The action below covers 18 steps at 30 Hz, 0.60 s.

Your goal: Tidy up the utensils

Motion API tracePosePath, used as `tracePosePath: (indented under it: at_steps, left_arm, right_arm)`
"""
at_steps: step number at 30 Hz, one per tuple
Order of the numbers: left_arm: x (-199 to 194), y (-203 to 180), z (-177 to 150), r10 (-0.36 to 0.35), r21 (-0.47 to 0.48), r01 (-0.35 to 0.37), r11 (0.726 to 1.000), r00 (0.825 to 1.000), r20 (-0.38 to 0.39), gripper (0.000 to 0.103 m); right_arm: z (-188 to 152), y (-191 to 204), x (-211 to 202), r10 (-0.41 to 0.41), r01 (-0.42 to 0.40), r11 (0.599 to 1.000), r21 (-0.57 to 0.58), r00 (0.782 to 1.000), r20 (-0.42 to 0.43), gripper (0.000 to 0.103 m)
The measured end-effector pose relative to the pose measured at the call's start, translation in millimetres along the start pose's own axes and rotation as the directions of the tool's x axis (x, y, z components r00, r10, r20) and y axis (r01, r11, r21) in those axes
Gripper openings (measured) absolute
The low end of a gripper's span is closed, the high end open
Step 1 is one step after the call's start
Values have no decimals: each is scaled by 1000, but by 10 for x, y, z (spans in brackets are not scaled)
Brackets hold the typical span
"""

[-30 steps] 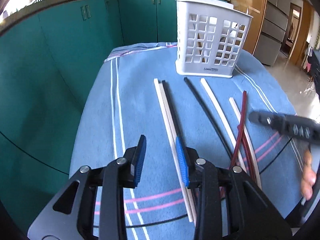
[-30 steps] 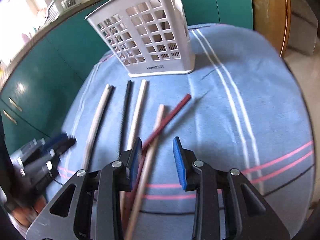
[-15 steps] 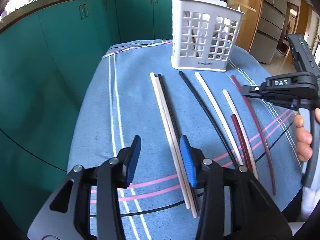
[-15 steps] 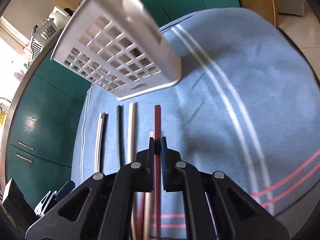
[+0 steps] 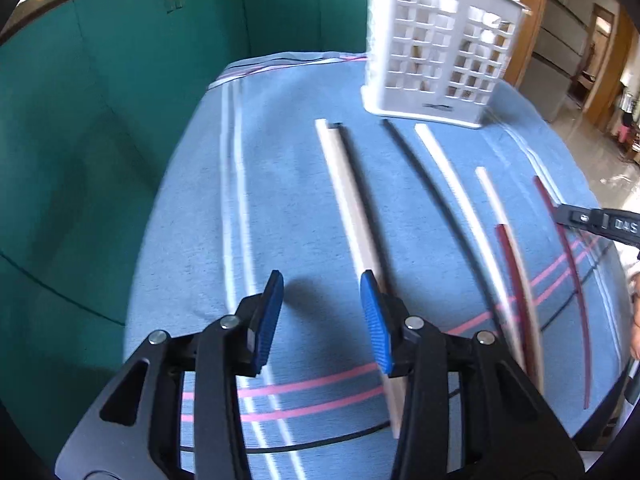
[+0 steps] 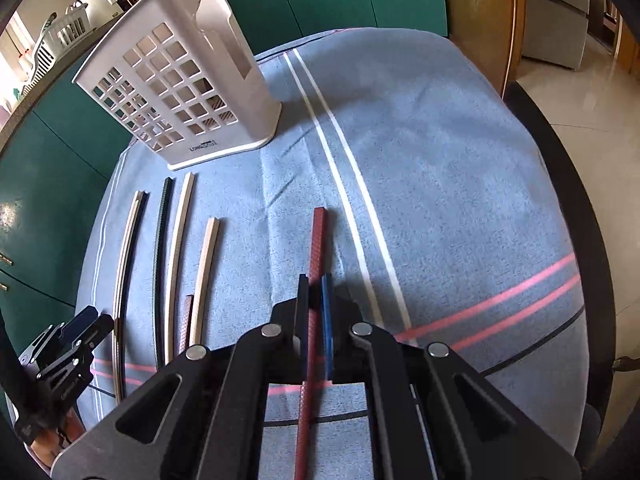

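Observation:
Several chopsticks lie side by side on the blue cloth (image 5: 288, 200) in front of the white slotted basket (image 5: 436, 52). My left gripper (image 5: 320, 284) hangs open just above the cloth with nothing between its pads. A cream chopstick (image 5: 348, 208), with a black one (image 5: 362, 200) against it, runs under its right finger. My right gripper (image 6: 314, 284) is shut on a dark red chopstick (image 6: 318, 240), which points toward the basket (image 6: 176, 92), to the right of the other sticks. The second red chopstick (image 6: 186, 320) lies beside a cream one (image 6: 206, 264).
A black chopstick (image 6: 162, 240) and more cream ones (image 6: 180, 232) lie left of the held stick. Green cabinets (image 5: 100, 100) curve round the table's left and far sides. The cloth's right half (image 6: 440, 200) bears only its stripes. A hand (image 5: 634, 320) shows at the right edge.
My right gripper closed on the dark red chopstick and carried it right, away from the other sticks. My left gripper opened a little wider and sank slightly toward the cream chopstick.

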<state>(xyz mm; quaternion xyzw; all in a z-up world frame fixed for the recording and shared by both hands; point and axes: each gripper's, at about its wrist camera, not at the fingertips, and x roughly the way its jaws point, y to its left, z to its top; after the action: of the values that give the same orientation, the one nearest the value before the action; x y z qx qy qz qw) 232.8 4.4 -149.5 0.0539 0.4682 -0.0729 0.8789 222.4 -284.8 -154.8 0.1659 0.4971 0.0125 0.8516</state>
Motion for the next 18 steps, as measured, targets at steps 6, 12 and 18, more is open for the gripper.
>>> tracePosePath:
  at_steps: [6, 12, 18]
  left_arm:
    - [-26, 50, -12, -15, -23, 15, 1000, 1000, 1, 39]
    - [-110, -93, -1, -55, 3, 55, 998, 998, 6, 39]
    - [-16, -316, -66, -20, 69, 23, 997, 999, -46, 40]
  right_arm:
    - [-47, 48, -24, -13, 13, 1000, -15, 1000, 10, 8]
    - [-46, 21, -11, -1, 1, 1000, -13, 1000, 19, 9]
    - [-62, 41, -15, -4, 5, 1000, -24, 1000, 30, 10]
